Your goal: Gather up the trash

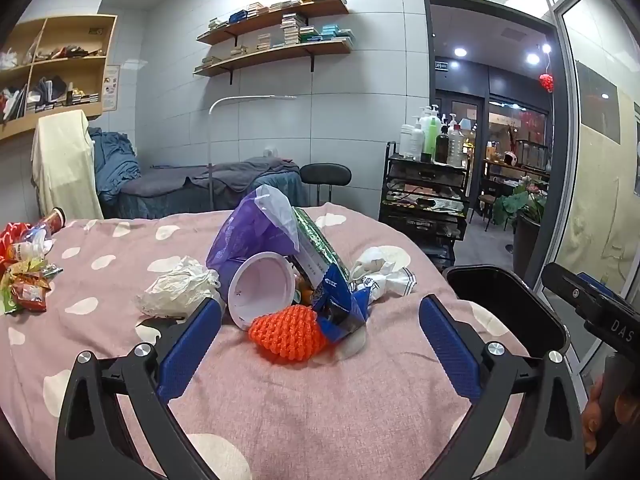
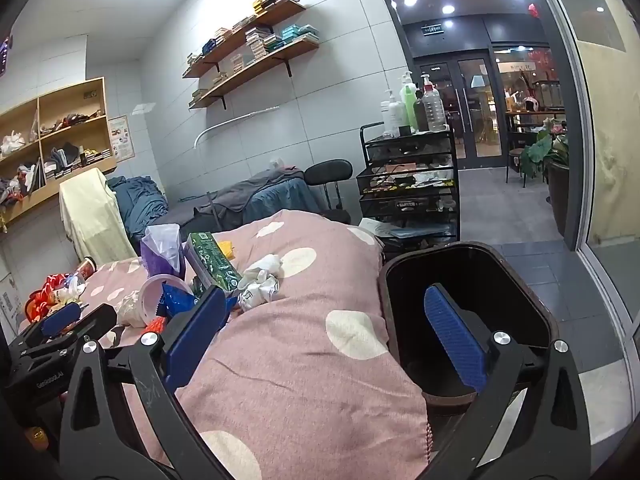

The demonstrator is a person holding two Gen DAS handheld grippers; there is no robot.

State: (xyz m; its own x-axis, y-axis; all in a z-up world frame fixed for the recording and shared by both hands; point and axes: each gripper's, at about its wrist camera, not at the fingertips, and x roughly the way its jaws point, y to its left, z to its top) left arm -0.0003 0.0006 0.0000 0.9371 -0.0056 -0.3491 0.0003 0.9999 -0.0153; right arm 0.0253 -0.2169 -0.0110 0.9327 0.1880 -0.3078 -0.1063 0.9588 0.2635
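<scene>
My left gripper point(image 1: 320, 340) is hovering low over the bed point(image 1: 280, 408), jaws spread wide, gripping nothing. The bedcover is a soft pink weave with cream blotches, lying in shallow folds.

The trash pile is sitting mid-bed, ahead of the blue ribbed pads point(image 1: 188, 348): a white paper cup point(image 1: 262, 286) lying on its side with its mouth facing me, an orange crocheted lump point(image 1: 286, 334) touching the cup's rim, a crinkled blue foil wrapper point(image 1: 338, 304), a limp purple plastic bag point(image 1: 248, 236) and a green carton point(image 1: 320, 240) leaning upright behind. Crumpled white tissue point(image 1: 178, 290) is lying just left of the cup; more wadded paper point(image 1: 382, 274) is lying to its right. Snack wrappers point(image 1: 24, 284) are crowding the bed's left edge.

My right gripper point(image 2: 336, 328) is also hanging fully open and empty, its right pad point(image 2: 454, 340) over the black bin point(image 2: 472, 256), which is standing against the bed's right edge. Bare cover is stretching between pile and bin.
</scene>
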